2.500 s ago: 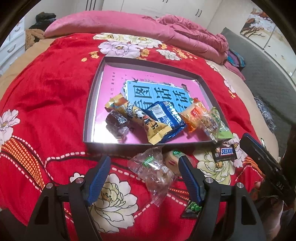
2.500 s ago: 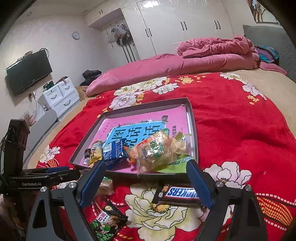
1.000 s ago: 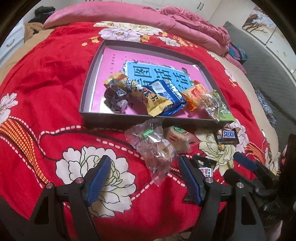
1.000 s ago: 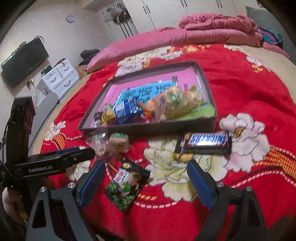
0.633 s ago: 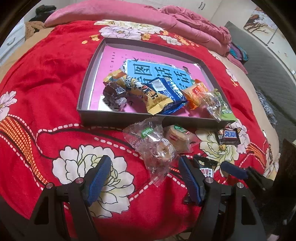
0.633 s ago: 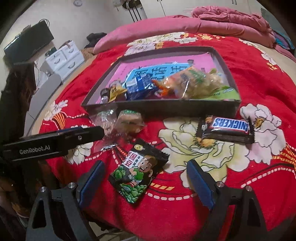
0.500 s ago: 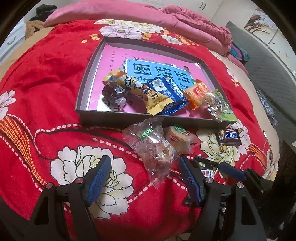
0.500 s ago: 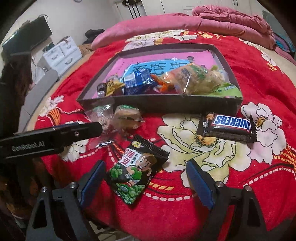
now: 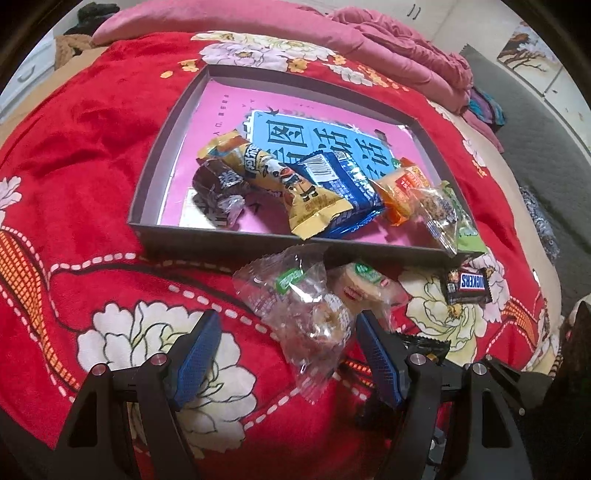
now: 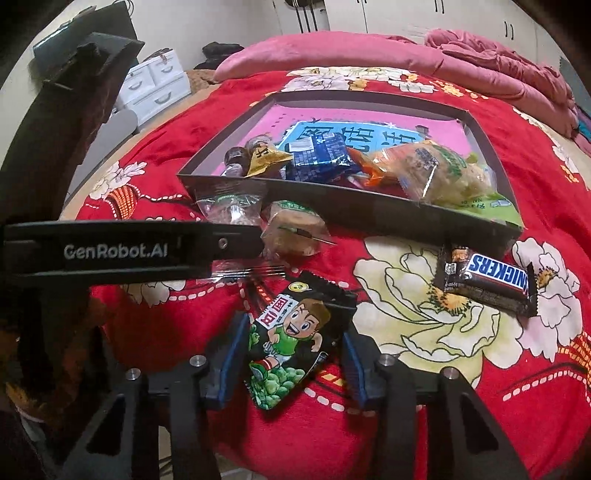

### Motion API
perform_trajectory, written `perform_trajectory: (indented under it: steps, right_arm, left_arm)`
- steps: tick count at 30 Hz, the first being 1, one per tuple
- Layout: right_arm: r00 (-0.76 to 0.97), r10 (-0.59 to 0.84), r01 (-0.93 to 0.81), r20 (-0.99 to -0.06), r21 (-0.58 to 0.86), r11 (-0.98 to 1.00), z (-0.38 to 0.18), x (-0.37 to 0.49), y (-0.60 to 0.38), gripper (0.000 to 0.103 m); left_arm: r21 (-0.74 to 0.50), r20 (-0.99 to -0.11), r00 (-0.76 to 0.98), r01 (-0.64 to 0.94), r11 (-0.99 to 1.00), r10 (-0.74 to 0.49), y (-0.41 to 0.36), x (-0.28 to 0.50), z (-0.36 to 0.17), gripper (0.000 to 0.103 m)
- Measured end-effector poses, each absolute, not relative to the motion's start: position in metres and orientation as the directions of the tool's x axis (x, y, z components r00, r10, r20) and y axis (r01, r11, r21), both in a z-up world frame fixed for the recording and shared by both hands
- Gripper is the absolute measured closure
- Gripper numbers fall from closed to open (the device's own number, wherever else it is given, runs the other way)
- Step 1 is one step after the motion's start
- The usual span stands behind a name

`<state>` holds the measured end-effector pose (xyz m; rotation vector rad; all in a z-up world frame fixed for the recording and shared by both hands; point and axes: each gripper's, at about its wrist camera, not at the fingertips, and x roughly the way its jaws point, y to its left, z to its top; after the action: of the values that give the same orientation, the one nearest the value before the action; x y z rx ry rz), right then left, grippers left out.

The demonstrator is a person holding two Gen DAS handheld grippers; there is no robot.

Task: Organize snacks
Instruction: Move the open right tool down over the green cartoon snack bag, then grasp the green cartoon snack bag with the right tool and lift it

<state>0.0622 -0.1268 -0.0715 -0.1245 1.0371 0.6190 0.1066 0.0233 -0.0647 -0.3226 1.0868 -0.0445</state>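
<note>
A grey box lid (image 9: 258,242) (image 10: 369,218) with a pink lining lies on the red floral blanket and holds several wrapped snacks. In front of it lie a clear-wrapped pastry (image 9: 306,306) (image 10: 231,210), a second wrapped pastry (image 9: 364,286) (image 10: 295,230), a Snickers bar (image 9: 467,286) (image 10: 487,282) and a black pea snack packet (image 10: 291,339). My left gripper (image 9: 288,354) is open around the clear-wrapped pastry's near end. My right gripper (image 10: 291,360) has narrowed around the pea packet, its pads close beside it; contact is unclear.
The bed's near edge is just below both grippers. Pink pillows and a quilt (image 9: 388,33) lie at the far side. White drawers (image 10: 155,88) stand left of the bed. The left gripper's body (image 10: 122,251) crosses the right wrist view.
Both grippers moved forward toward the snacks in front of the lid. My right gripper's fingers narrowed from wide open to close around the pea packet. The left stayed open.
</note>
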Motion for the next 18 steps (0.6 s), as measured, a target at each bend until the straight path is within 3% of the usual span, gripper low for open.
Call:
perform_trajectory:
  steps: [3,8,18]
  right_arm:
    - [0.363,0.414,-0.533,-0.835,0.178,0.827,-0.069,0.064,-0.13,0.06]
    - [0.382,0.407,-0.507,-0.83,0.18,0.843,-0.066,0.069,-0.141,0.061]
    - [0.382,0.447,-0.448,-0.809,0.261,0.855,-0.065,0.081,-0.161,0.063]
  left_arm:
    - [-0.287,-0.863,0.464,-0.122,0.95,-0.201,0.022,0.109,-0.066,0.027]
    - [-0.3,-0.856,0.468,-0.107,0.948,-0.218,0.017,0.112,-0.066,0.042]
    - [-0.347,-0.848,0.469,-0.133,0.928,-0.249,0.023,0.116,-0.073,0.05]
